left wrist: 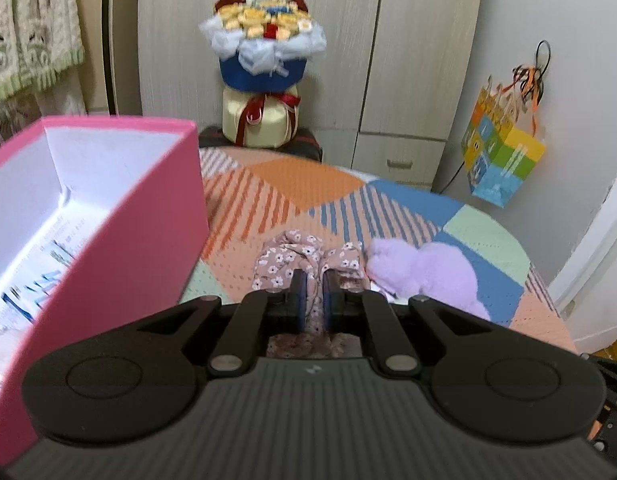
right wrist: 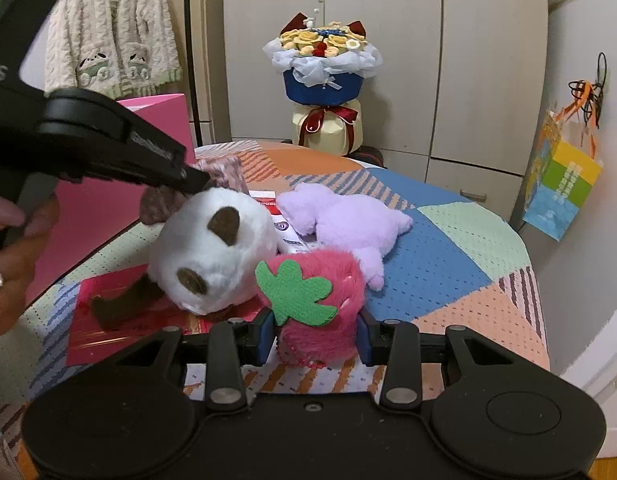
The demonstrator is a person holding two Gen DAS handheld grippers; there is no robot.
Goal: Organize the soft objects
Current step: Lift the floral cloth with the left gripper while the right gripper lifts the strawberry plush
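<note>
Patchwork bedding (right wrist: 448, 264) in orange, blue and mint covers the work surface, with a pale wardrobe (right wrist: 388, 40) and a wrapped bouquet (right wrist: 324, 68) behind it. At the left stands an open pink box (left wrist: 140, 216), white inside. The left gripper (left wrist: 314, 296) has its jaws drawn nearly together, pinching a floral fabric piece (left wrist: 292, 252) just beside the box's right wall. The right gripper (right wrist: 314, 336) is clamped on a pink strawberry plush (right wrist: 328, 276) with a green felt leaf, low over the bedding. Touching the strawberry on its left lies a white panda plush (right wrist: 216, 248), partly on a red card (right wrist: 92, 320). A lilac plush (right wrist: 348, 216) lies just behind. A hand (right wrist: 12, 240) holds the left gripper's handle.
</note>
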